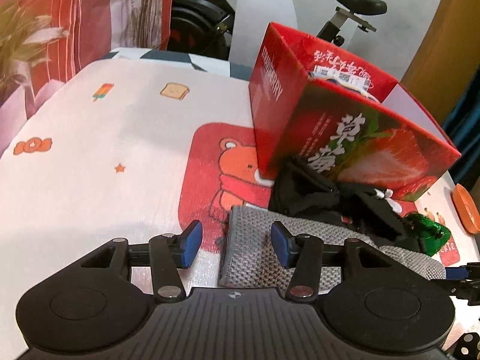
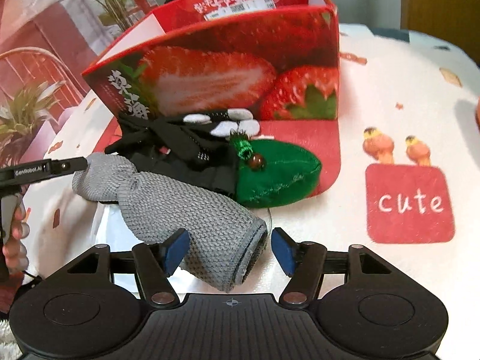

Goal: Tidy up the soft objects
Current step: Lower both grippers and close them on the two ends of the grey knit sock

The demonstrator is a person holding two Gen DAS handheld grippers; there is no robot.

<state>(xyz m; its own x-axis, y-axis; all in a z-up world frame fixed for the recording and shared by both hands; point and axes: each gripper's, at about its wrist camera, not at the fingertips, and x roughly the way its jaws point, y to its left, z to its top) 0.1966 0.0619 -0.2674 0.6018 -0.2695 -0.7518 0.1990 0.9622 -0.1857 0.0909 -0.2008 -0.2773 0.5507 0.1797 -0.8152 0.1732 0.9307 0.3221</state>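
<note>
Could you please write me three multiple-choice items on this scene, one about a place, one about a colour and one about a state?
1. Where does the black glove lie?
A. inside the box
B. on the table against the front of the strawberry box
C. on the orange plate

2. What colour is the soft pouch beside the grey knitted sleeve?
A. green
B. yellow
C. blue

3. How does the right claw stand?
A. shut on the pouch
B. shut with nothing in it
C. open, with the sleeve's end between its pads

Answers:
1. B, the glove rests below the box's printed face.
2. A, its fabric is shiny green.
3. C, there is a gap between one pad and the sleeve.
</note>
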